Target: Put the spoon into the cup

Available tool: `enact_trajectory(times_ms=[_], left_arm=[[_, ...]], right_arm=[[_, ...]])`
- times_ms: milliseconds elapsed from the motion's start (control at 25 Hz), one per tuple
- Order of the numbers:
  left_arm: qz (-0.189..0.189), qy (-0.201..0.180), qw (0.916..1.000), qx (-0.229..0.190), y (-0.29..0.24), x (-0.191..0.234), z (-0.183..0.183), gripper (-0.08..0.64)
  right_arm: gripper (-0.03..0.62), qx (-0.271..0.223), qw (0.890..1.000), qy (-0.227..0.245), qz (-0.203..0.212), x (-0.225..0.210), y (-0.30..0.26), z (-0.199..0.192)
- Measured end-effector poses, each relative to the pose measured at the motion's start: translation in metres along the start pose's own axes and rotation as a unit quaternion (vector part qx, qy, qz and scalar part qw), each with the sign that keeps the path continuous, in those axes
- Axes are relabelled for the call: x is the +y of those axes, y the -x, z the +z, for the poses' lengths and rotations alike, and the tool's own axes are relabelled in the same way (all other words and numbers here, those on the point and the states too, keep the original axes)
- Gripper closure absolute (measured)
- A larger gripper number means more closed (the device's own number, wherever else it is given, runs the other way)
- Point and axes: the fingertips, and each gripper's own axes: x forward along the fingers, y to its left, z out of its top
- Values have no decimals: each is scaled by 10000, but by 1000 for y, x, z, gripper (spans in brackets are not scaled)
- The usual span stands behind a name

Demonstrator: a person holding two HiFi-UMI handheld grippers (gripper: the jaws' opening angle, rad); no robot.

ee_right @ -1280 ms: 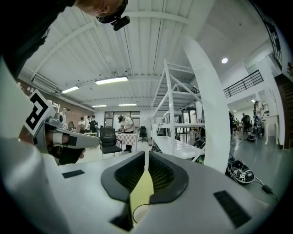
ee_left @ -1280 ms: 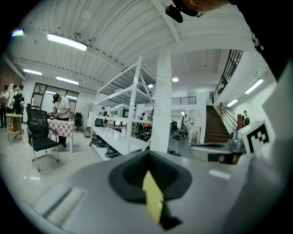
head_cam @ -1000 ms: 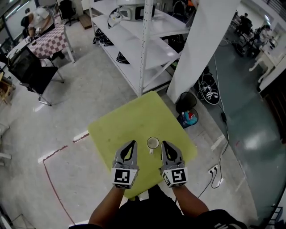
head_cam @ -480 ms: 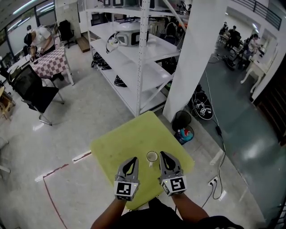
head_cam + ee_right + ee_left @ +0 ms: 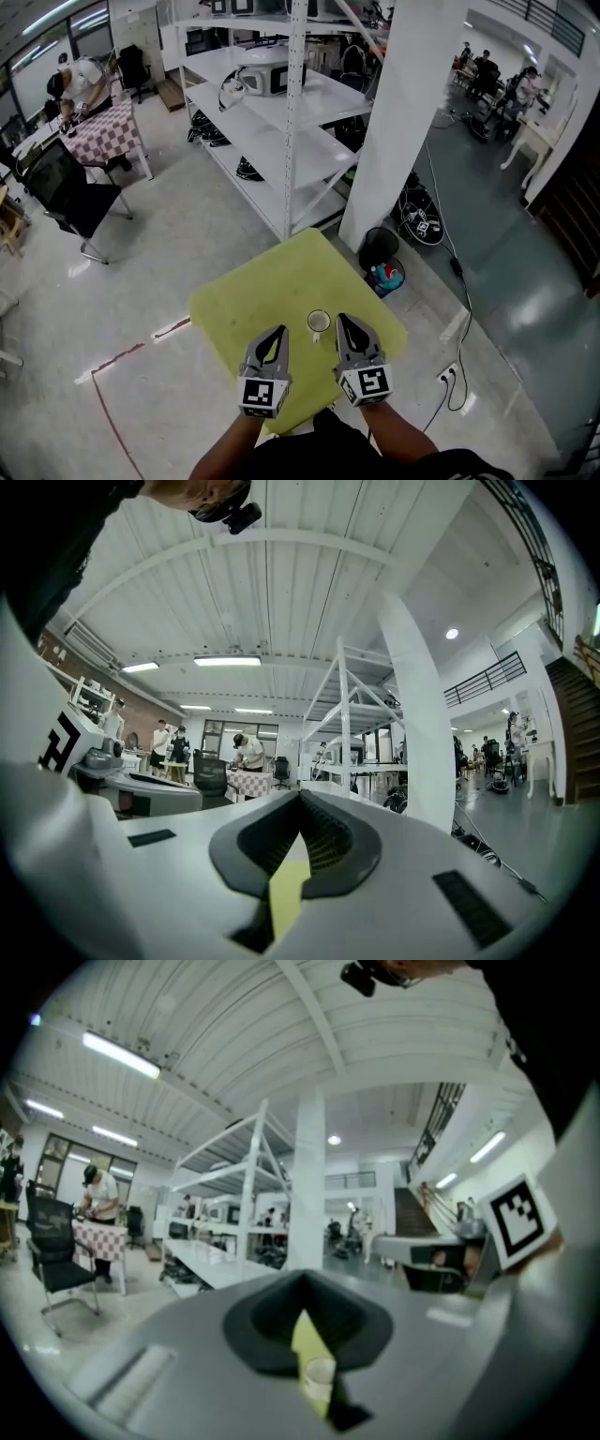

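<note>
A small white cup (image 5: 319,322) stands on the yellow-green table (image 5: 272,281), towards its near side. A tiny white thing touches the cup's near side; it may be the spoon (image 5: 317,337), too small to tell. My left gripper (image 5: 278,331) hovers left of the cup and my right gripper (image 5: 341,321) right of it, both a little nearer to me. Each is shut with nothing held. In the left gripper view the cup (image 5: 319,1377) shows through the slit below the left gripper (image 5: 302,1281). The right gripper (image 5: 302,797) view shows only a strip of table (image 5: 286,892).
A white pillar (image 5: 394,122) and white metal shelving (image 5: 281,103) stand just beyond the table. A fan and a small bin (image 5: 382,272) sit on the floor at the table's right corner, with cables (image 5: 455,366) farther right. A black chair (image 5: 66,183) is far left.
The head view has tipped up a little, so table and grippers sit lower in frame. Both grippers keep their places beside the cup and stay shut.
</note>
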Motion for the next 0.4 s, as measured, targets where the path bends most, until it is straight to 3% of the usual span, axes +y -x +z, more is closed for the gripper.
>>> enact_trajectory(times_ms=[160, 400], left_arm=[[71, 74, 9998, 169, 3, 2, -7, 554], [31, 83, 10000, -35, -1, -4, 5, 554]], right_arm=[[586, 106, 9999, 18, -92, -3, 4, -3], [586, 119, 9999, 46, -109, -6, 8, -3]])
